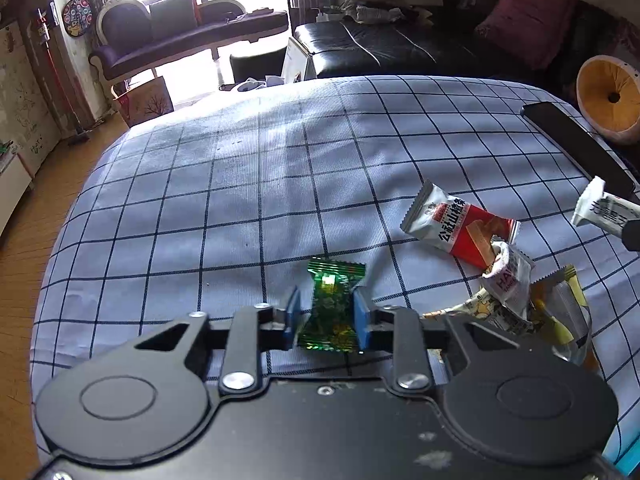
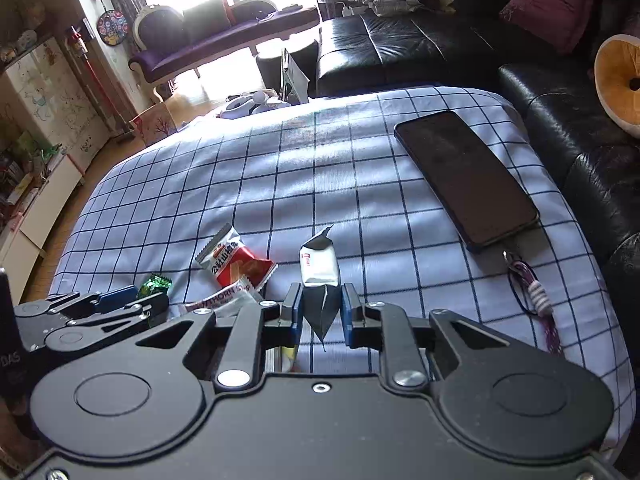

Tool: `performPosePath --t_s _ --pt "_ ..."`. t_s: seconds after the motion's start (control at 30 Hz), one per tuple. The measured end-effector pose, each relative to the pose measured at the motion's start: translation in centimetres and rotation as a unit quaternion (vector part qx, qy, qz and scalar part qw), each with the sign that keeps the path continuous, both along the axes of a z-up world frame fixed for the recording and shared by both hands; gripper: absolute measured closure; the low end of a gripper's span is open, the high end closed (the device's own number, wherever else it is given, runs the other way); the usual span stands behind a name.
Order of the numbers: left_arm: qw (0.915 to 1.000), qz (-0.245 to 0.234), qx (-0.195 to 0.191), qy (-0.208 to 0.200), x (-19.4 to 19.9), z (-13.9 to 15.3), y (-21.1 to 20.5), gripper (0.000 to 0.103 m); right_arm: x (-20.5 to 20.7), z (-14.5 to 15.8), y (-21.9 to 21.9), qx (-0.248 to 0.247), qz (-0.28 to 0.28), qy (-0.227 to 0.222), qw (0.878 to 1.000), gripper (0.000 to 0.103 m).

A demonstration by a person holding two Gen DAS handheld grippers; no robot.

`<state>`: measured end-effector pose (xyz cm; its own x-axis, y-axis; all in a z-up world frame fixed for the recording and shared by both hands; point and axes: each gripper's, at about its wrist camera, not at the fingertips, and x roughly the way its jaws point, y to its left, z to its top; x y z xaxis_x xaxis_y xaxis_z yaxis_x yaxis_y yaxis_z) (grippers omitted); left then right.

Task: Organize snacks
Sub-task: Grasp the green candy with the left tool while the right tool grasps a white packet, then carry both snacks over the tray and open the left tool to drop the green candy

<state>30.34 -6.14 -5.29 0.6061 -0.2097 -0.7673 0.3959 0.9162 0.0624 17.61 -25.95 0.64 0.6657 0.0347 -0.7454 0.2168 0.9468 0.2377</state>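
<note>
Two hand-held grippers are at work over the checked cloth [image 1: 248,184] that covers the worktop. Our left hand-held gripper [image 1: 326,316] is clenched on a green foil candy [image 1: 334,304], its blue pads pinching the wrapper at the waist; in the right wrist view that candy shows at 9 o'clock [image 2: 154,283]. Our right hand-held gripper [image 2: 320,312] grasps a white snack packet [image 2: 320,268] by its lower end, the packet standing upright between the pads; in the left wrist view it appears at 3 o'clock [image 1: 604,210]. At 2 o'clock from the left hand-held gripper lies a red-and-white snack bar [image 1: 460,222], flat on the cloth, and just beside it at 3 o'clock a small heap of further wrappers [image 1: 516,296], touching one another. At 1 o'clock from the right hand-held gripper a dark phone [image 2: 466,178] rests face up, with a strap [image 2: 532,292] at its near end.
</note>
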Motion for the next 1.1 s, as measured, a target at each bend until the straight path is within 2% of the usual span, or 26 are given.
performPosePath --t_s 0.17,0.3,0.4,0.73,1.0,1.1 --pt "0.9994 0.008 0.03 0.011 -1.8 0.5 -0.6 0.085 -4.3 1.2 -0.1 0.019 0.0 -0.014 1.0 0.075" --pt "0.999 0.023 0.022 0.03 -4.2 1.9 0.5 0.085 -8.0 2.1 0.1 0.029 0.003 -0.03 0.999 0.075" --pt "0.9991 0.029 0.023 0.019 -6.9 3.6 1.3 0.085 -10.8 2.7 0.4 0.035 0.007 -0.041 0.999 0.075" --pt "0.9995 0.028 -0.004 0.015 -17.9 8.6 4.4 0.085 -18.8 3.8 1.8 0.033 0.023 -0.082 0.996 0.075" --pt "0.9984 0.025 -0.043 0.026 -25.5 9.6 6.6 0.085 -22.6 3.6 3.4 0.023 0.041 -0.093 0.995 0.075" --pt "0.9983 0.026 -0.043 0.028 -27.8 9.3 7.1 0.085 -23.3 3.1 3.8 0.024 0.047 -0.088 0.995 0.075"
